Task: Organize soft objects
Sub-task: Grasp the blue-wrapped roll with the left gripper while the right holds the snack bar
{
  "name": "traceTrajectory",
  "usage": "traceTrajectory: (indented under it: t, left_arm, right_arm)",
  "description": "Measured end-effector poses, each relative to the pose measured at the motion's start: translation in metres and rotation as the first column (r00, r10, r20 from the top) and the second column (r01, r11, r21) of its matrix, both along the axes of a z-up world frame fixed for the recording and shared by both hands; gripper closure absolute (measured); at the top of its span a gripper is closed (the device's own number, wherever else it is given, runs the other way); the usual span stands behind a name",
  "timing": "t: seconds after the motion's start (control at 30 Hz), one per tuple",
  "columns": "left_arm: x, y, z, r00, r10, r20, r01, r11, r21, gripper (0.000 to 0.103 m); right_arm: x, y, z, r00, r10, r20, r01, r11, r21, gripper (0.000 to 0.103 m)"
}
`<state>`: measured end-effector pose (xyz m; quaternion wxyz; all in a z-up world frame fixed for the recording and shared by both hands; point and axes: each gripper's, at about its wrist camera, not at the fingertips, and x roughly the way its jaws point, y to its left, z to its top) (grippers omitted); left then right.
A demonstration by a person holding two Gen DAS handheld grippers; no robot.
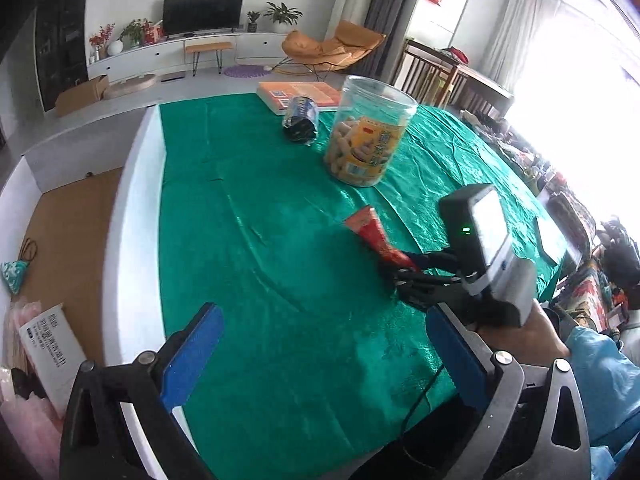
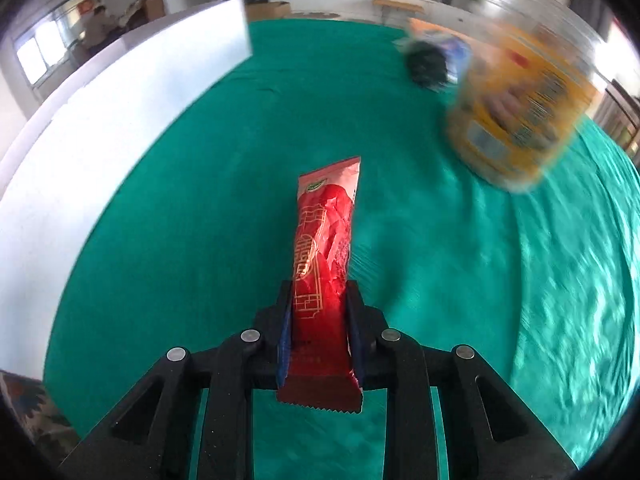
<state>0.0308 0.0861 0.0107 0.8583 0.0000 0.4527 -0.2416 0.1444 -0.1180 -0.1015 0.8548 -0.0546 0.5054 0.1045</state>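
My right gripper [image 2: 320, 300] is shut on a long red snack packet [image 2: 324, 248] and holds it above the green cloth [image 2: 180, 240]. In the left wrist view the same packet [image 1: 370, 234] sticks out of the right gripper [image 1: 400, 270] at the right. My left gripper [image 1: 324, 344] is open and empty, its blue pads [image 1: 192, 356] wide apart over the green cloth [image 1: 260, 240]. A clear jar with a yellow label [image 1: 368, 132] stands further back; it shows blurred in the right wrist view [image 2: 520, 108].
A dark rolled packet [image 1: 301, 118] lies behind the jar beside an orange-topped box [image 1: 298, 94]. A white raised board [image 1: 136, 216] borders the cloth's left side, also in the right wrist view [image 2: 100, 120]. Beyond it lie a brown surface and a white label card [image 1: 48, 352].
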Motion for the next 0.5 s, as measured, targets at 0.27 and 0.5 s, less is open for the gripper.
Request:
traceTrajectory:
  t: [0.27, 0.5]
  left_arm:
    - [0.034, -0.036, -0.012, 0.997, -0.039, -0.07, 0.042, 0.998, 0.042, 0.003]
    - [0.086, -0.016, 0.001, 0.991, 0.019, -0.131, -0.013, 0.999, 0.049, 0.003]
  right_arm:
    - [0.056, -0.131, -0.001, 0.954, -0.299, 0.026, 0.299, 0.954, 0.026, 0.078]
    - [0.102, -0.159, -0.001, 0.946, -0.319, 0.06, 0.304, 0.935, 0.184, 0.03]
